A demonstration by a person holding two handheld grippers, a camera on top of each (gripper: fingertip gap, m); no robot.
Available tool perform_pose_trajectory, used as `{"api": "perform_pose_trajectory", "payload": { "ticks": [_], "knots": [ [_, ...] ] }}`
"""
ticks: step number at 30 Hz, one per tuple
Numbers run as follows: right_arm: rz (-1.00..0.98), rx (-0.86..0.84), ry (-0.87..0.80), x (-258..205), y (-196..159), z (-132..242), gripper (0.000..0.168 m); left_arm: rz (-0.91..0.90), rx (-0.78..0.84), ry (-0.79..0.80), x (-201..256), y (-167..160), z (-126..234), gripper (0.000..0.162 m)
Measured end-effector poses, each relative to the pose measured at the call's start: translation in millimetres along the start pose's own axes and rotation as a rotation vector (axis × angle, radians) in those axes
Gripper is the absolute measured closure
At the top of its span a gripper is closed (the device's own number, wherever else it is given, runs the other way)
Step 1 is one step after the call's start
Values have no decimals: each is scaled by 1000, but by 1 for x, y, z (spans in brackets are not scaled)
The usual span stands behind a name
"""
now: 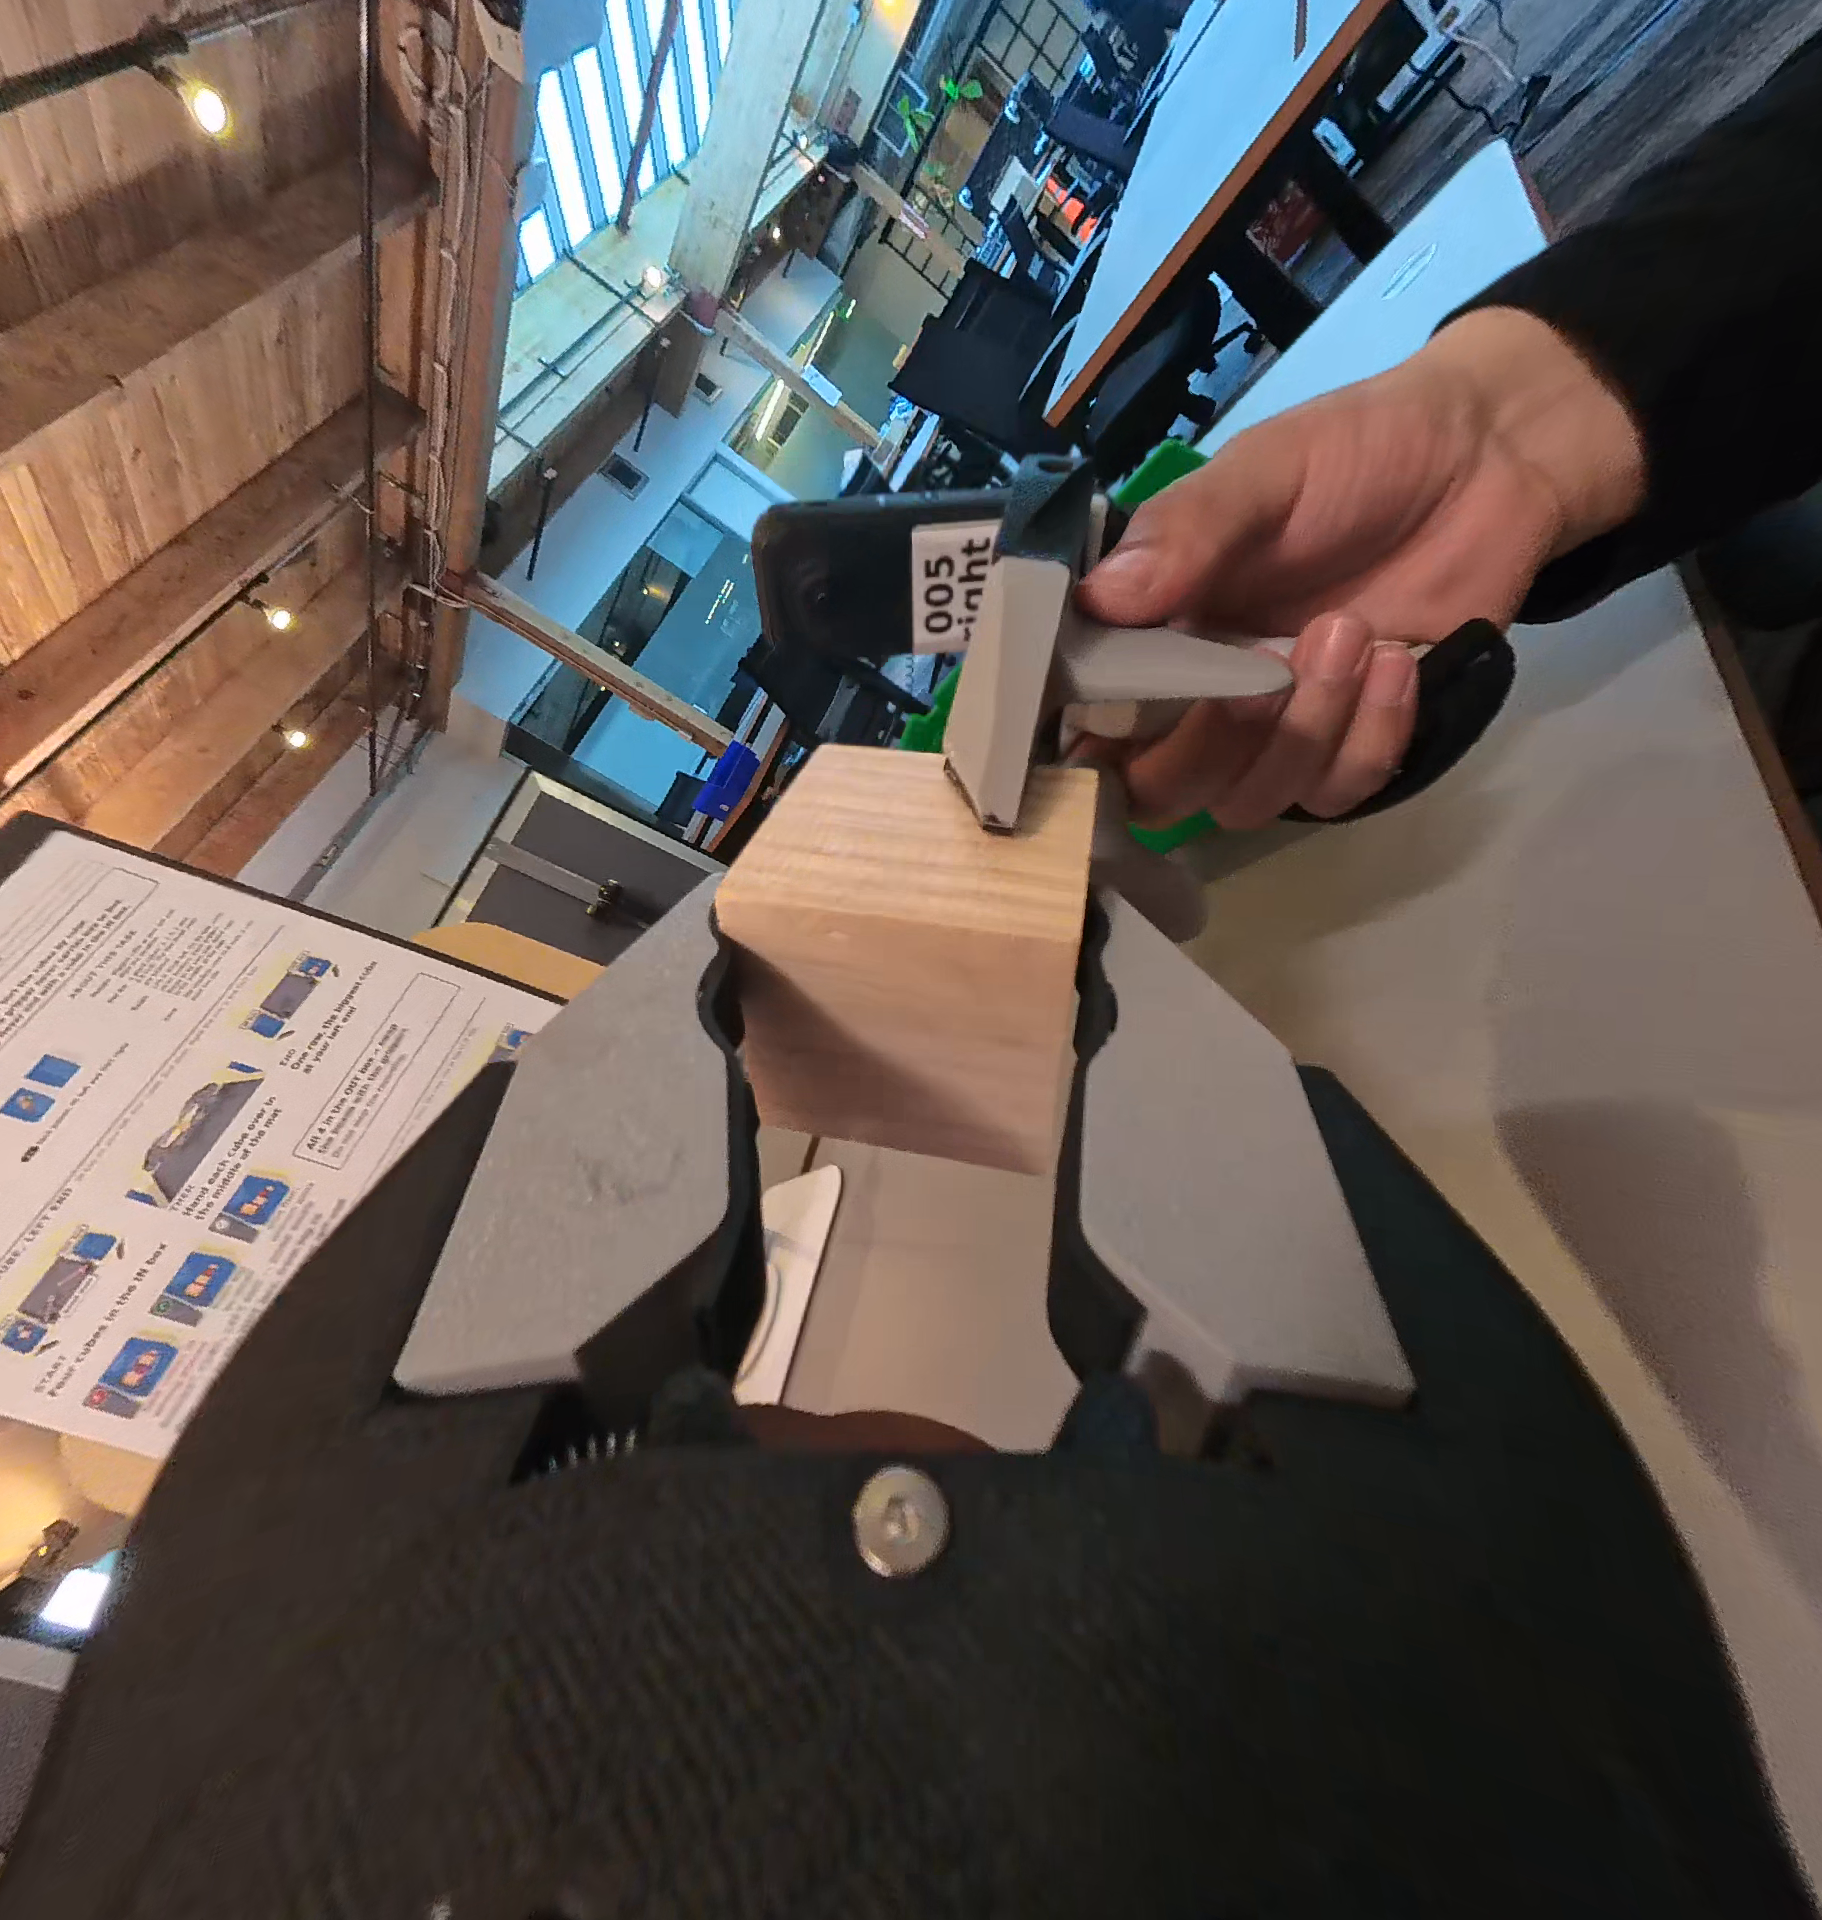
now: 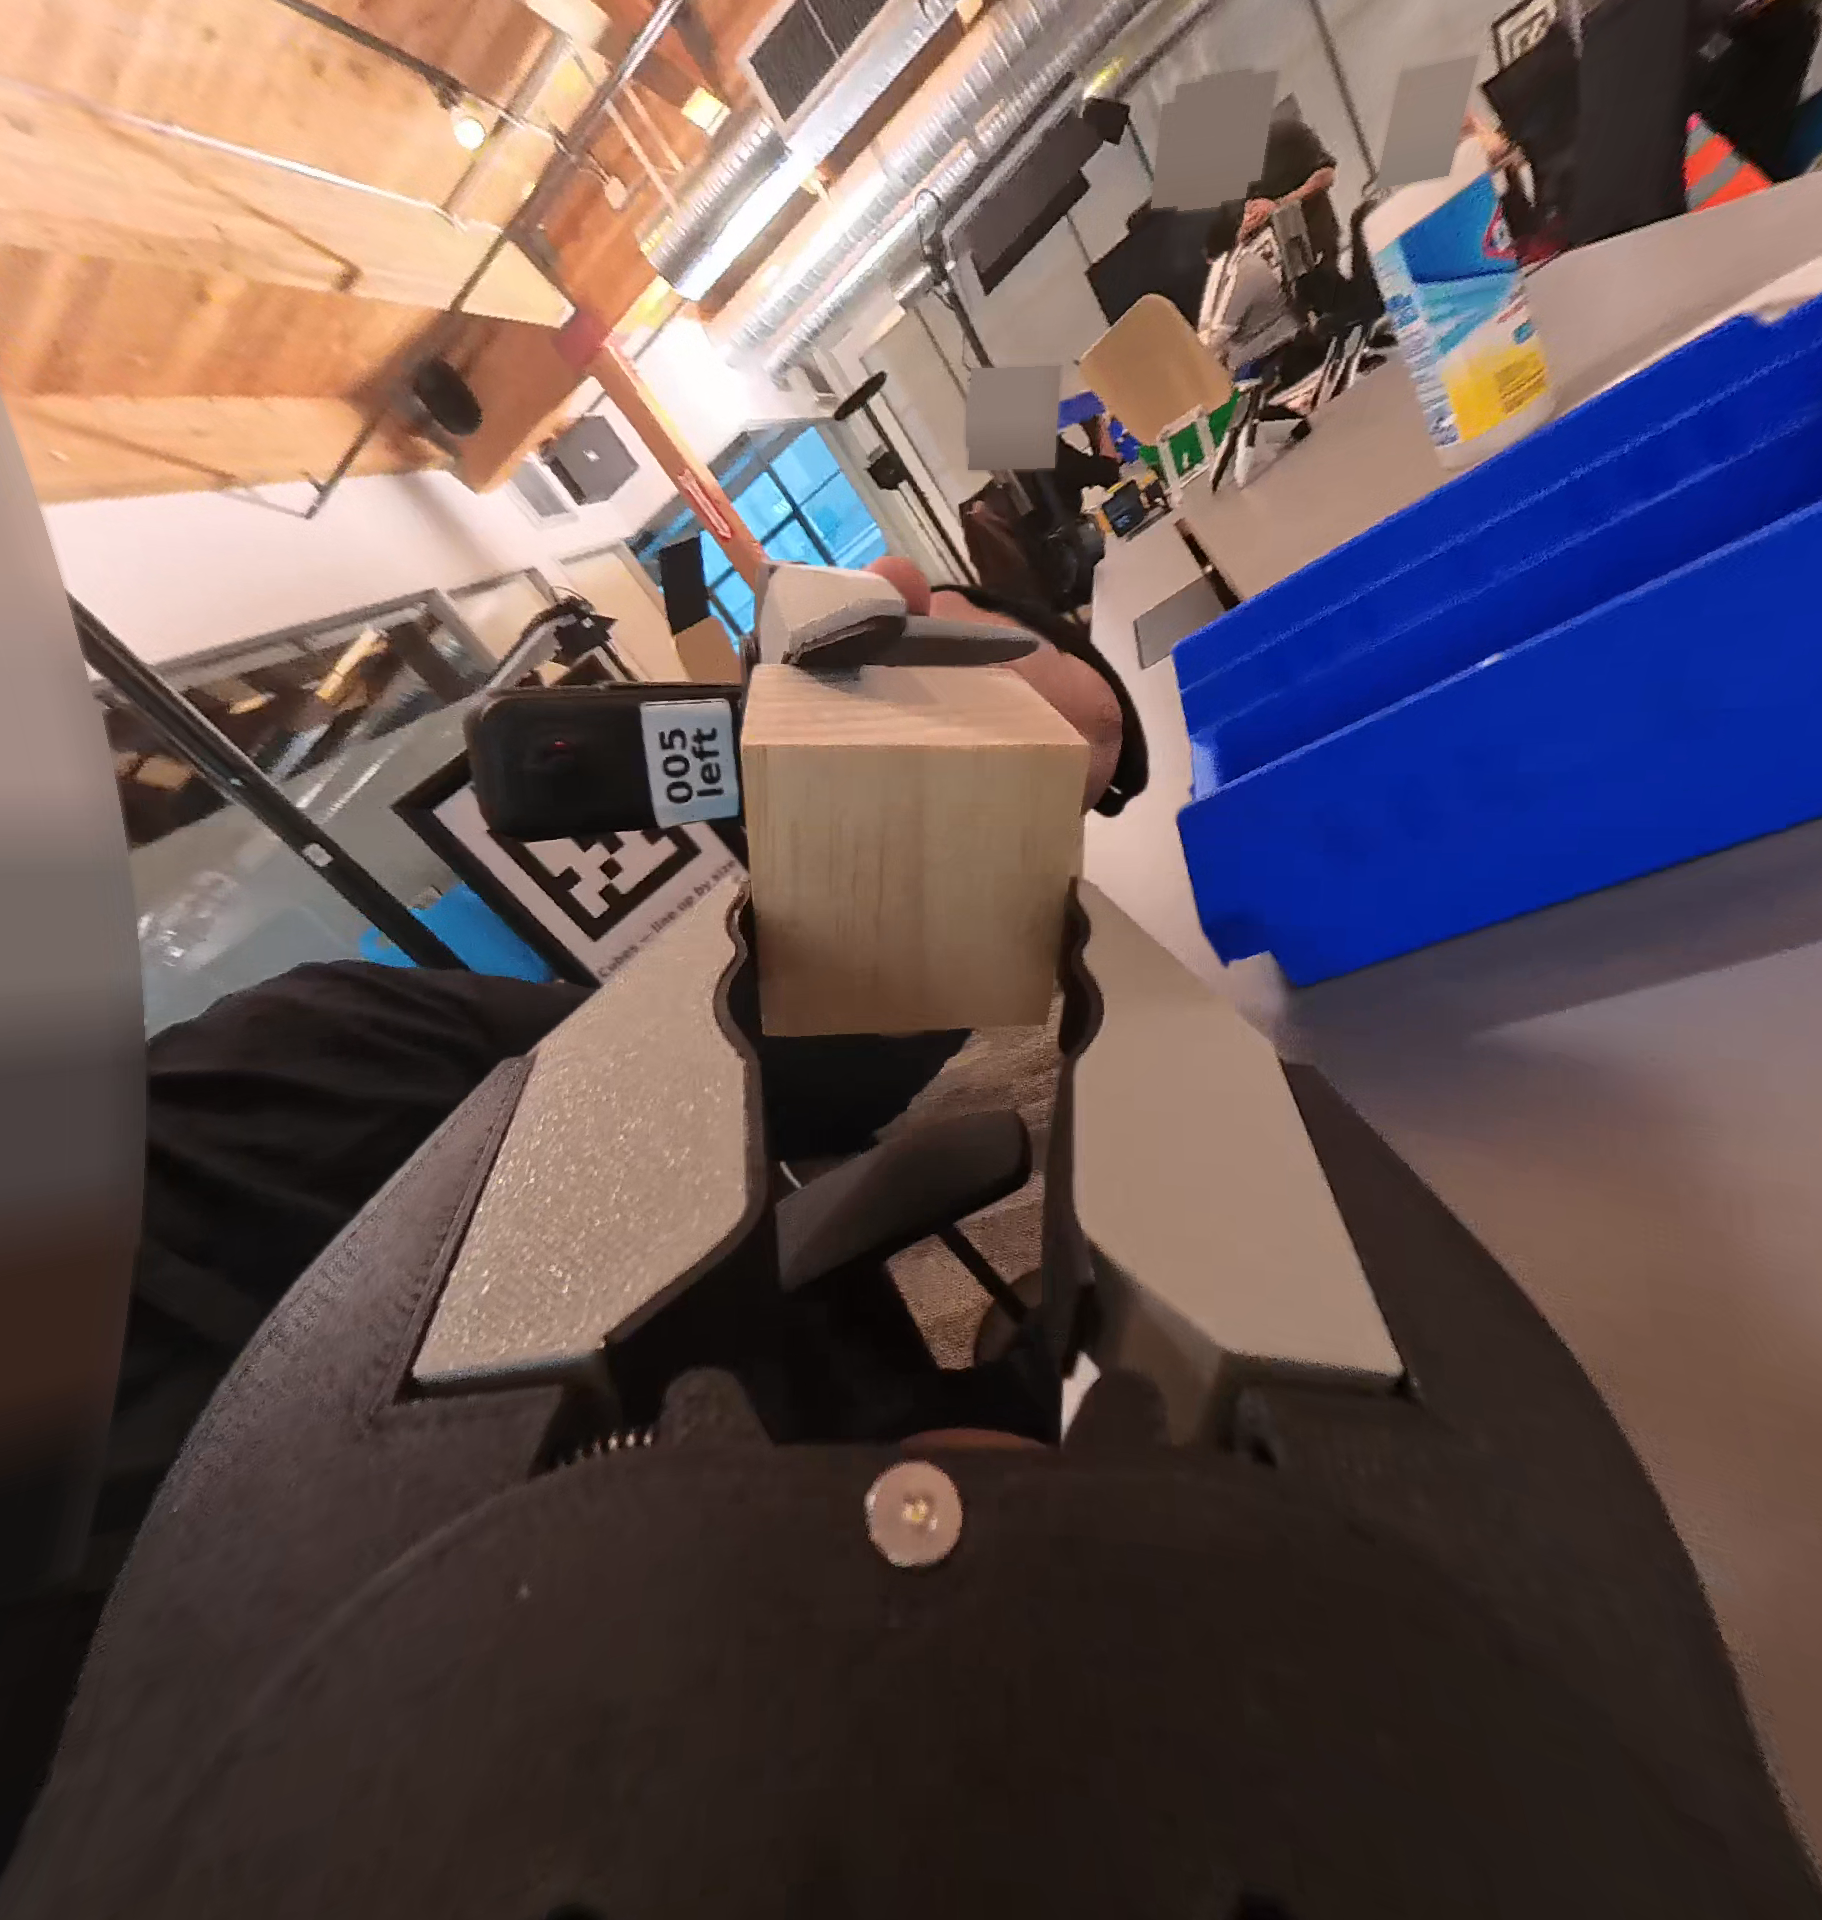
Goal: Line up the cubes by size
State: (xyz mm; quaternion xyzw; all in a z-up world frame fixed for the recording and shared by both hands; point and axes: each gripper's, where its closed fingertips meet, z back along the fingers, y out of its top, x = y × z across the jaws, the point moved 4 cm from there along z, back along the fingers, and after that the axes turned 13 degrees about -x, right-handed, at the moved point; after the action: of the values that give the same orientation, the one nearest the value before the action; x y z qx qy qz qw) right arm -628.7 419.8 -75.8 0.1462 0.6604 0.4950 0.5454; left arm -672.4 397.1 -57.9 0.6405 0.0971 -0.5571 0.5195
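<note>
One wooden cube point(image 1: 902, 961), pale, grain showing, held up off the worktop point(image 1: 1489, 1039) between both sets of tongs at once.

Left tongs point(image 1: 902, 977): clamped on the cube, a grey finger pressed to each side face. Seen from the right wrist view, the left tongs point(image 2: 891, 665) come in from the far side, one finger lying on the cube's point(image 2: 907, 862) top edge.

Right tongs point(image 2: 907, 935): also closed on the cube, fingers tight against its left and right faces. From the left wrist view only one right finger point(image 1: 1000, 707) shows, its tip touching the cube's upper face; the other is hidden behind the block. A hand point(image 1: 1333, 582) with a dark sleeve grips that tool's handle, right of and beyond the cube.

Around:
- Left of the left tongs: a printed sheet point(image 1: 148, 1132) with small pictures, on a dark board.
- Right of the left tongs: bare pale worktop, nothing on it near the cube.
- Beneath the cube, between the left fingers: a white strip-like thing point(image 1: 798, 1278), too unclear to name.
- Right of the right tongs: two blue bins point(image 2: 1530, 748) side by side on the worktop point(image 2: 1613, 1143); contents not visible.
- Beyond the bins: a white and blue bottle point(image 2: 1458, 301).
- Left of and behind the cube in the right view: a black-and-white marker card point(image 2: 595, 873), partly covered by the left tool's camera point(image 2: 574, 769).
- Below the right tongs: dark cloth point(image 2: 346, 1101), close under the fingers.
</note>
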Motion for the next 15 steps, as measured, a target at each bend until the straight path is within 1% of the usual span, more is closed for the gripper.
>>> {"api": "perform_pose_trajectory", "payload": {
  "ticks": [4,6,8,10,11,12,13,15],
  "knots": [
    [-12,-1,-30,3,-10,3,113,34,-32,-18,10,-3,-2,101],
    [6,-6,-56,0,-10,13,112,83,-46,8,12,-2,-2,101],
    [32,-3,-100,-4,-8,32,113,157,-54,29,12,-2,1,108],
    [69,-2,-181,-6,-4,62,113,221,-88,55,8,-8,8,122],
    [98,-14,-254,-6,-1,81,113,260,-111,75,4,-13,14,123],
    [149,-46,-359,-4,0,104,113,307,-140,96,-1,-20,21,135],
    [210,-103,-482,-2,2,130,113,356,-171,111,-5,-28,28,155],
    [296,-265,-781,10,3,192,113,449,-217,103,-6,-43,42,157]
  ]
}}
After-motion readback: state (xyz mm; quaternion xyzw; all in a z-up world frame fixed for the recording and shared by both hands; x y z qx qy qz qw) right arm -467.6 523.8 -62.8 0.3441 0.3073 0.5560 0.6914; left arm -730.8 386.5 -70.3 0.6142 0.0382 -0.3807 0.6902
